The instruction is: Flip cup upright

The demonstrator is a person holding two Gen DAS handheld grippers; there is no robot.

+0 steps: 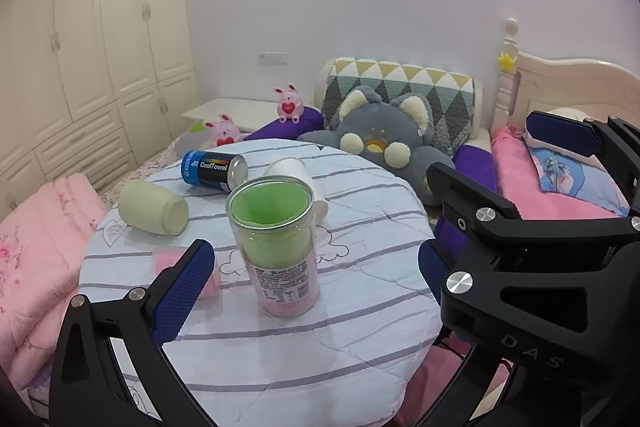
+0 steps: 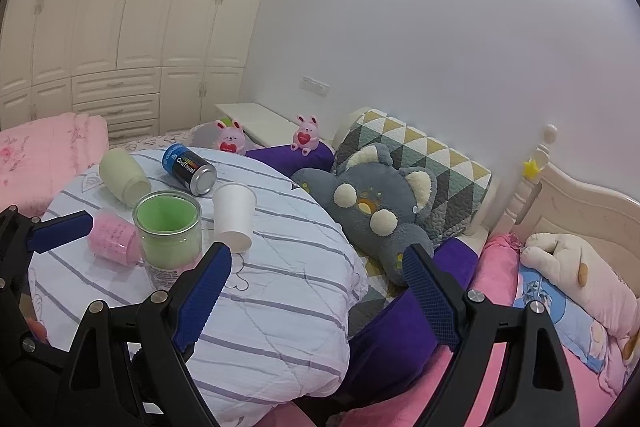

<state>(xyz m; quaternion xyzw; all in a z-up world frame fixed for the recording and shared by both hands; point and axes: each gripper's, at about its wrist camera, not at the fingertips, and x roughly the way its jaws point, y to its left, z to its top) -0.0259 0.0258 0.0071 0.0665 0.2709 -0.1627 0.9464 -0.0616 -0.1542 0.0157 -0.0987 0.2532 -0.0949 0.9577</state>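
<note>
- Left gripper (image 1: 316, 263) was spread wide, holding nothing; clear cup (image 1: 276, 247) stood upright between its fingers, mouth up, touching neither pad.
- Right gripper (image 2: 316, 267) also spread wide and empty, off to the cup's right.
- Beyond the cup: white paper cup (image 1: 298, 179), cream cup (image 1: 154, 203) and CoolTowel can (image 1: 214, 171) on the striped tablecloth (image 1: 360, 307).

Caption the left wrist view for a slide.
Open left gripper faces an upright clear cup on the striped table; green cup and can lie sideways.
</note>
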